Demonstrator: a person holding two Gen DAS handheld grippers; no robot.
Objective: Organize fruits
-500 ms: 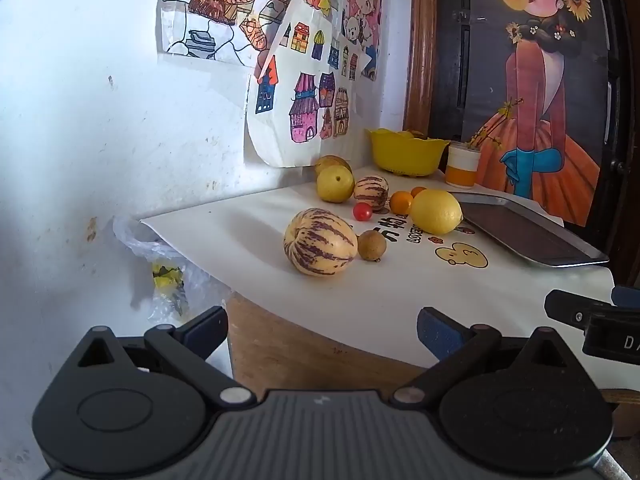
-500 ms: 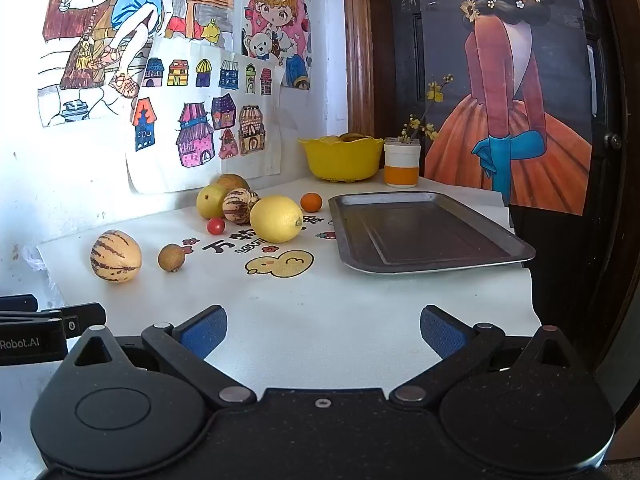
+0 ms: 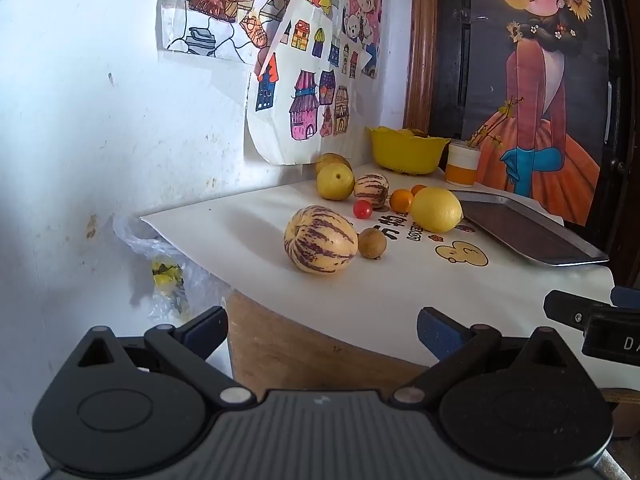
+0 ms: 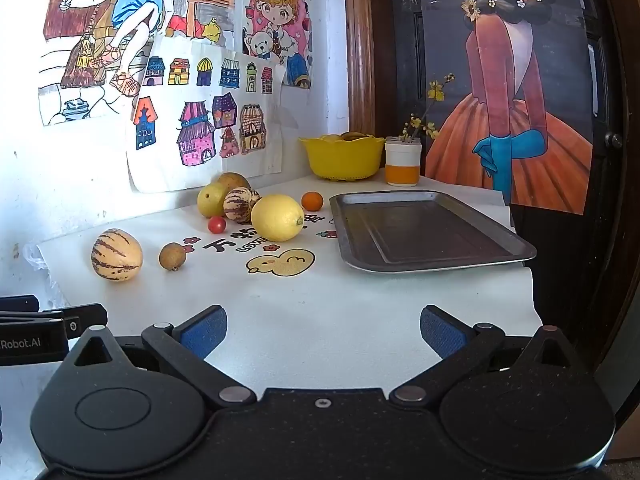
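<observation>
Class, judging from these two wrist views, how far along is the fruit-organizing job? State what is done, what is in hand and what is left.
Done: nothing visible; the metal tray holds no fruit. In hand: nothing; the left gripper and right gripper are both open, short of the fruit. Left: everything, including the large striped melon, small brown fruit, lemon, cherry tomato and small orange, all loose on the white tablecloth.

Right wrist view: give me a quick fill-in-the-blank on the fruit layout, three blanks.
1. The grey metal tray holds ____ fruit.
2. The small brown round fruit lies right beside the large ____ melon.
3. Both the left gripper and the right gripper stand ____, holding nothing.

Missing words: no; striped; open
</observation>
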